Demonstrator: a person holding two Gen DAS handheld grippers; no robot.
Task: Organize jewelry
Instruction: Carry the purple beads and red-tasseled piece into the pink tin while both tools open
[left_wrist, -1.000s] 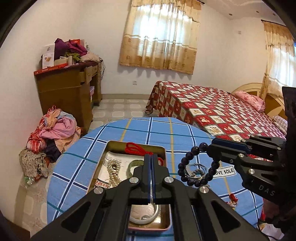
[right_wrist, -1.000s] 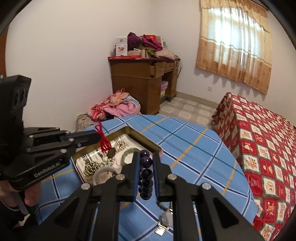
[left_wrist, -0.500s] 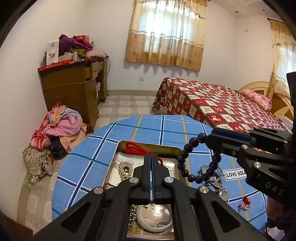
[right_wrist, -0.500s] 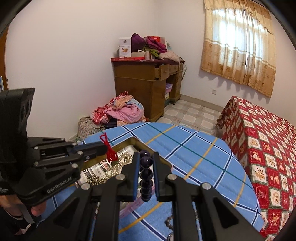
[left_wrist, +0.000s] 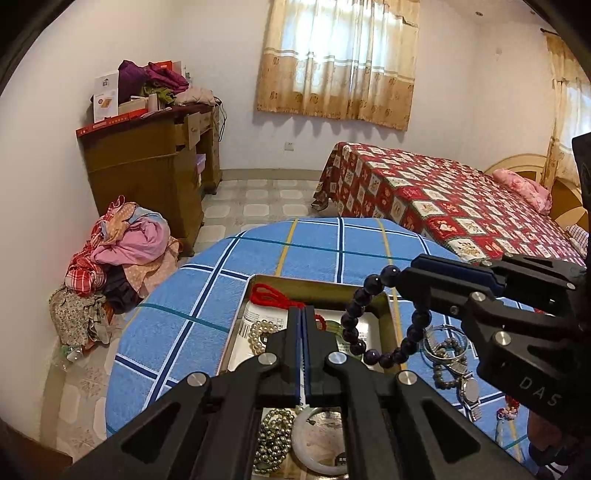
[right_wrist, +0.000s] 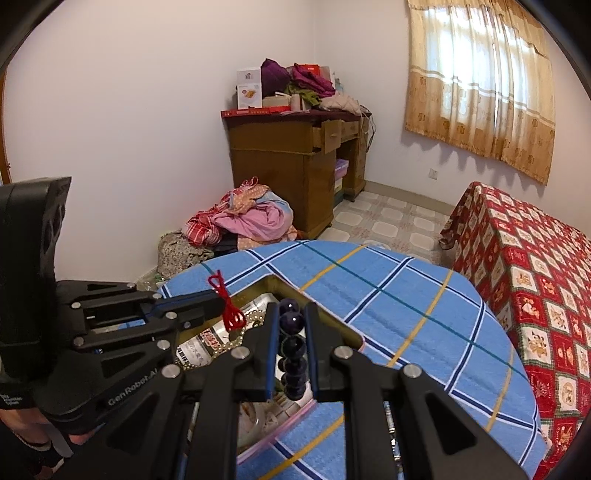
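Observation:
My left gripper (left_wrist: 301, 314) is shut on a red cord (left_wrist: 271, 295); from the right wrist view the cord (right_wrist: 227, 304) hangs from its tip (right_wrist: 219, 299) above the tin. My right gripper (right_wrist: 291, 314) is shut on a dark purple bead bracelet (right_wrist: 291, 347). In the left wrist view the bracelet (left_wrist: 369, 321) dangles from that gripper (left_wrist: 404, 278) over the right side of the open rectangular tin (left_wrist: 325, 286), which holds pearl beads (left_wrist: 258, 332), a pale bangle (left_wrist: 317, 446) and metal beads (left_wrist: 273, 439).
The tin sits on a round table with a blue plaid cloth (left_wrist: 221, 295). Loose watches and bracelets (left_wrist: 454, 354) lie on the cloth right of the tin. A clothes pile (left_wrist: 122, 258), a wooden desk (left_wrist: 147, 162) and a bed (left_wrist: 443, 206) stand beyond.
Both grippers have risen and pulled back a little, so the tin and table look farther below. The bracelet and red cord stay gripped, hanging over the tin.

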